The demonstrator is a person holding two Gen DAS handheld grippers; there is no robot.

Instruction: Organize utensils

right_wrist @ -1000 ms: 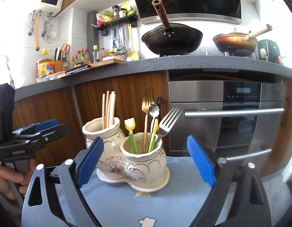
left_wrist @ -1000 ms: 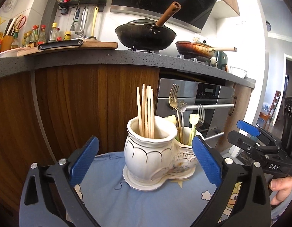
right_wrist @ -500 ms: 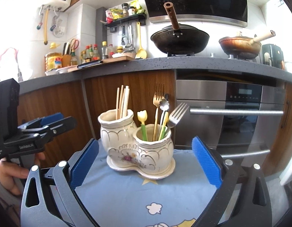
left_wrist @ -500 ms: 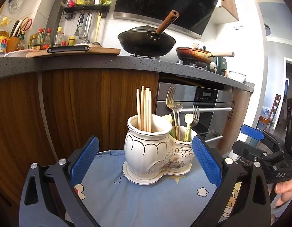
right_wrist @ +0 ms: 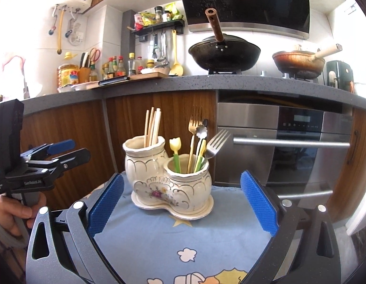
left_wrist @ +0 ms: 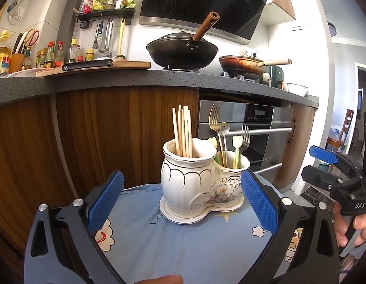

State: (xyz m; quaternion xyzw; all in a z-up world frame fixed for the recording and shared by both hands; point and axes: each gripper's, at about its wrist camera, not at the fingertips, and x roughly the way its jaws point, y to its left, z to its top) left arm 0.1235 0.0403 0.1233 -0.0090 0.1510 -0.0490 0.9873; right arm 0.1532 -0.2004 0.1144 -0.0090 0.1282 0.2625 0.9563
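Note:
A white ceramic double-pot holder stands on a blue cartoon-print cloth; it also shows in the right wrist view. Its taller pot holds several wooden chopsticks. Its lower pot holds a gold fork, a silver fork and yellow-green handled utensils. My left gripper is open and empty, in front of the holder. My right gripper is open and empty, also short of the holder. Each gripper shows at the edge of the other's view.
Behind the cloth stand wooden cabinet fronts and a steel oven. The dark counter carries a black wok, a brown pan, bottles and a cutting board. A fingertip shows at the left view's bottom edge.
Both grippers have drawn back from the holder and risen a little; the holder looks smaller and more cloth shows. Both stay open and empty.

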